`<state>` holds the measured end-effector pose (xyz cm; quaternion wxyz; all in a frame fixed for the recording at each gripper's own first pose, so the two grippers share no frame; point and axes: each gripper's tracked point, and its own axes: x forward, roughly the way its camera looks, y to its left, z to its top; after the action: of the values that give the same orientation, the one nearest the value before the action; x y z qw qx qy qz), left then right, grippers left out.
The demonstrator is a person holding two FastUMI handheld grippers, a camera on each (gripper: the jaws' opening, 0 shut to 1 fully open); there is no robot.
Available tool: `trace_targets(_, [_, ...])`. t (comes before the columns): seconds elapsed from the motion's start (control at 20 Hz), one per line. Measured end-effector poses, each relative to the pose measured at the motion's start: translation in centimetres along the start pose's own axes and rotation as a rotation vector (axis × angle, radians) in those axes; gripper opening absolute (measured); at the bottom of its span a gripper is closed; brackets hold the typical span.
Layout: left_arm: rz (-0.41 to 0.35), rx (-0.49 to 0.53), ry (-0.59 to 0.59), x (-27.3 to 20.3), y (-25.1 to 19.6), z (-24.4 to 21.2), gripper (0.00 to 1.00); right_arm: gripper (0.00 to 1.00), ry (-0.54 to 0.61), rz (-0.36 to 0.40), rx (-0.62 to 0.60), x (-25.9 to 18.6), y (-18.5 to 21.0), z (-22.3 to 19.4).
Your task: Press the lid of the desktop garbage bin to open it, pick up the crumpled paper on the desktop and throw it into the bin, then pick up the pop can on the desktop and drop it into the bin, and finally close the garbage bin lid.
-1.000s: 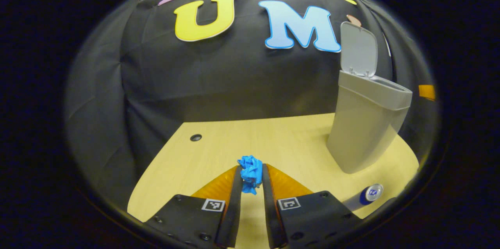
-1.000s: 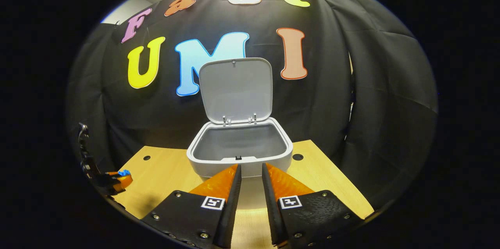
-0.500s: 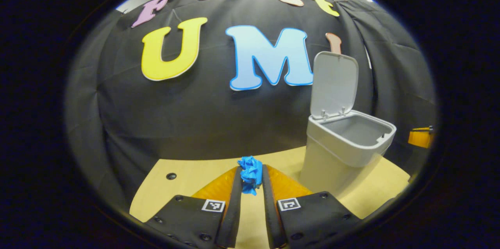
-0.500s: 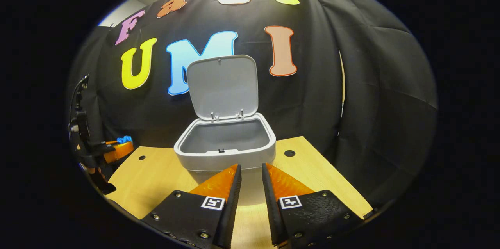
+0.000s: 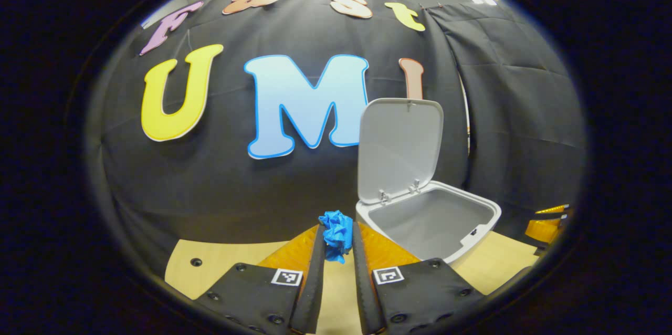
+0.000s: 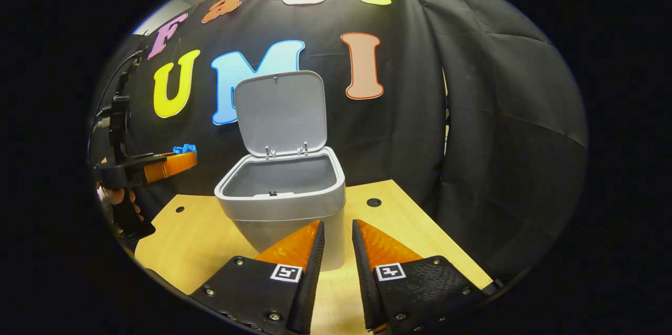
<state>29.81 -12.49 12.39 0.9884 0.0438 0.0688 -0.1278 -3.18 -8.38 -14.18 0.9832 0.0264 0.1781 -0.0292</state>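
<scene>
- I have the left tool (image 5: 336,238) clamped on the crumpled paper (image 5: 336,234); the blue wad sits pinched between both fingers, lifted clear of the tabletop (image 5: 220,264).
- The garbage bin (image 5: 428,222) stands at about 2 o'clock from that tool, lid (image 5: 399,148) swung upright, mouth open and nothing visible inside.
- In the right gripper view I see the left tool (image 6: 176,163) and its paper (image 6: 185,148) at 9 o'clock, above rim height and just left of the bin (image 6: 283,203), not yet over the opening.
- My right tool (image 6: 337,243) is empty, its fingers a narrow gap apart, hanging in front of the bin at 12 o'clock.
- By my reading, the lid step is done and I am mid-carry with the paper.
- Next I need to swing the left tool toward 2 o'clock until the wad is over the opening, then spread the fingers. The upright lid is close; I should stay forward of it.
- I cannot place the pop can from here.
</scene>
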Motion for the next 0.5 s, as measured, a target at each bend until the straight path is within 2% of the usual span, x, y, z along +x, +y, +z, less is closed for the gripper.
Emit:
trace_targets(0.1, [-0.029, 0.005, -0.002, 0.7, -1.7, 0.2, 0.37, 0.37, 0.0, -0.013, 0.007, -0.2, -0.5, -0.1])
trace_targets(0.25, [-0.076, -0.003, 0.003, 1.9, -4.2, 0.5, 0.32, 0.37, 0.001, -0.029, 0.017, -0.2, -1.3, -0.1])
trace_targets(0.5, [-0.126, 0.0, 0.014, 3.7, -7.3, 0.4, 0.32, 0.37, 0.005, -0.053, 0.027, -0.7, -2.5, -0.6])
